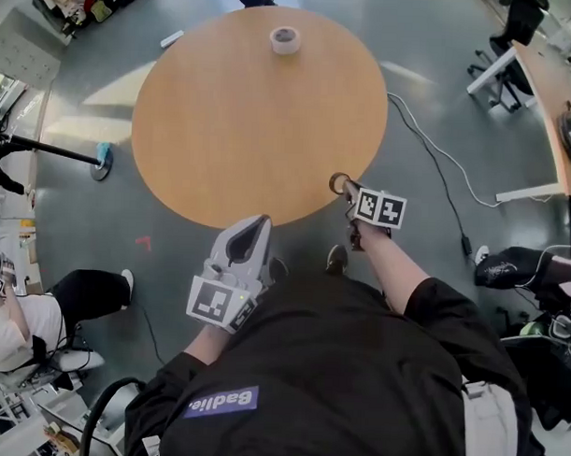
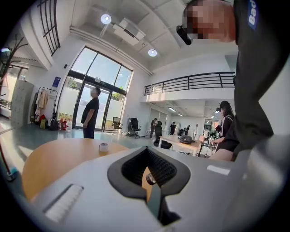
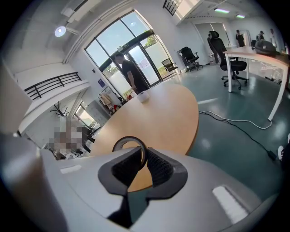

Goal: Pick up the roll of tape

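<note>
The person wears a black short-sleeved shirt [image 1: 355, 384] with a violet label [image 1: 221, 402] lettered in white, and dark shoes [image 1: 336, 260]. The left hand-held gripper [image 1: 259, 221] and the right hand-held gripper [image 1: 349, 189] each have a light grey shell, black ribbed pads [image 2: 159, 166] and a cube [image 1: 380, 208] of black-and-white square markers.

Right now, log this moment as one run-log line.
right hand-held gripper: shut on dark tape roll by table edge | left hand-held gripper: empty | white tape roll: far side
</note>
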